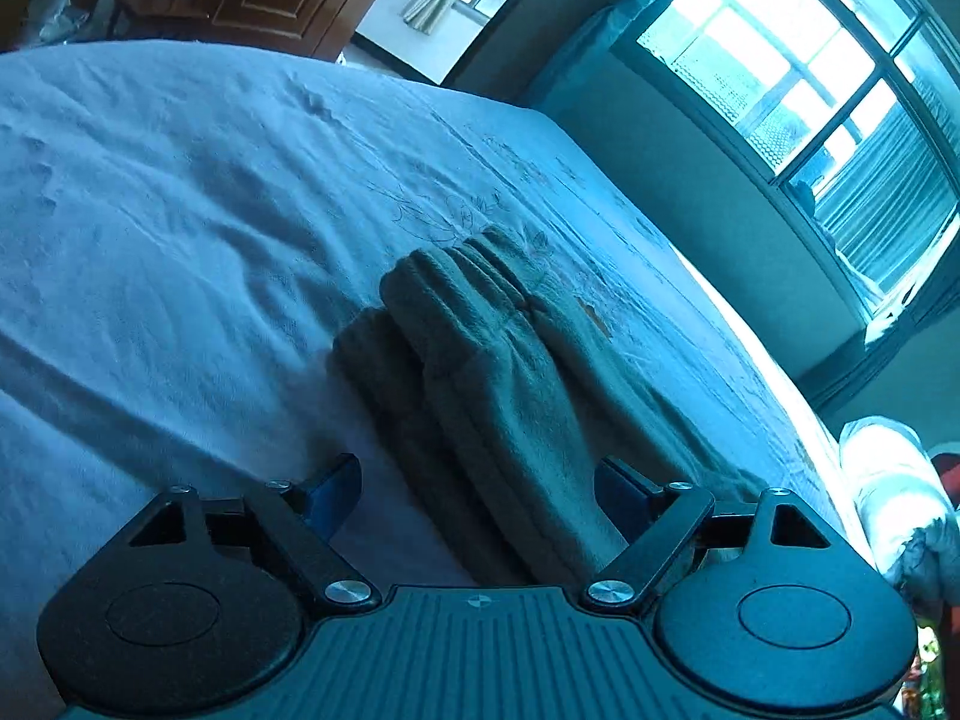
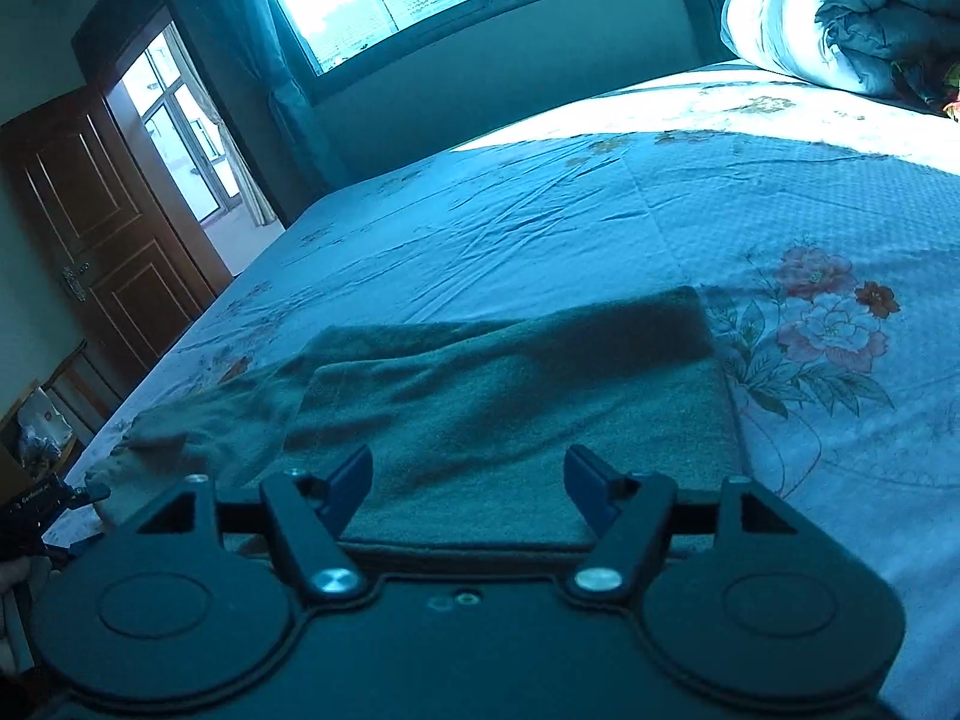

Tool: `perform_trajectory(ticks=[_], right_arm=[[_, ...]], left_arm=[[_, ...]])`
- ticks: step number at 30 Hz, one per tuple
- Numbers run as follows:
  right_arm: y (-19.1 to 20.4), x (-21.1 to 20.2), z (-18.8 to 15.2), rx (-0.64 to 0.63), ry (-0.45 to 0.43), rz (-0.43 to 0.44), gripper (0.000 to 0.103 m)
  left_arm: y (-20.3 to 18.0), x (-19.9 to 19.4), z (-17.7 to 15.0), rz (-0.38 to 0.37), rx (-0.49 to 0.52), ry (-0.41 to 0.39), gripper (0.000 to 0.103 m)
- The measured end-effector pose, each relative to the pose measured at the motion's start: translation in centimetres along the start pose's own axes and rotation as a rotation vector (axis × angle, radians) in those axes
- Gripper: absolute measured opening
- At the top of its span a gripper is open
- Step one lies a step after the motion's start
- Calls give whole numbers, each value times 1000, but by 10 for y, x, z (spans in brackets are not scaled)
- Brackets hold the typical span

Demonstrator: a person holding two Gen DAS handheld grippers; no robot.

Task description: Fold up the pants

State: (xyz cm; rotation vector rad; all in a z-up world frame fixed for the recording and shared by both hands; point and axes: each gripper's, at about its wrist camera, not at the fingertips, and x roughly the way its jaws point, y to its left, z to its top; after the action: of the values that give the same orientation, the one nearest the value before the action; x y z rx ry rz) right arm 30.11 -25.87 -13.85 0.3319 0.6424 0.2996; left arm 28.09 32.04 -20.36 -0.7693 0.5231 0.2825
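Tongs first: our left tongs [image 1: 477,489] and right tongs [image 2: 468,483] both stand wide apart, gripping nothing, over the pants [image 2: 510,396]. We judge the pants doubled once, lying flat on the bed [image 2: 540,210]; cuffs [image 1: 456,276] stacked, further folds remain. Near hem hidden under our housings; far leg end blurred.
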Motion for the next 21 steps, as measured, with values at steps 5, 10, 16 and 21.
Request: perform_trajectory(ticks=[5, 10, 16, 21], right_arm=[[4, 4, 4, 26, -11, -56, 70], [30, 28, -3, -22, 53, -56, 71], [92, 53, -23, -202, 108, 1, 74], [131, 94, -57, -524, 203, -131, 91]], left_arm=[[17, 38, 22, -111, -35, 21, 84], [22, 51, 22, -100, 6, 31, 41], [8, 32, 22, -114, 112, -33, 37], [-8, 20, 30, -130, 171, -55, 37]])
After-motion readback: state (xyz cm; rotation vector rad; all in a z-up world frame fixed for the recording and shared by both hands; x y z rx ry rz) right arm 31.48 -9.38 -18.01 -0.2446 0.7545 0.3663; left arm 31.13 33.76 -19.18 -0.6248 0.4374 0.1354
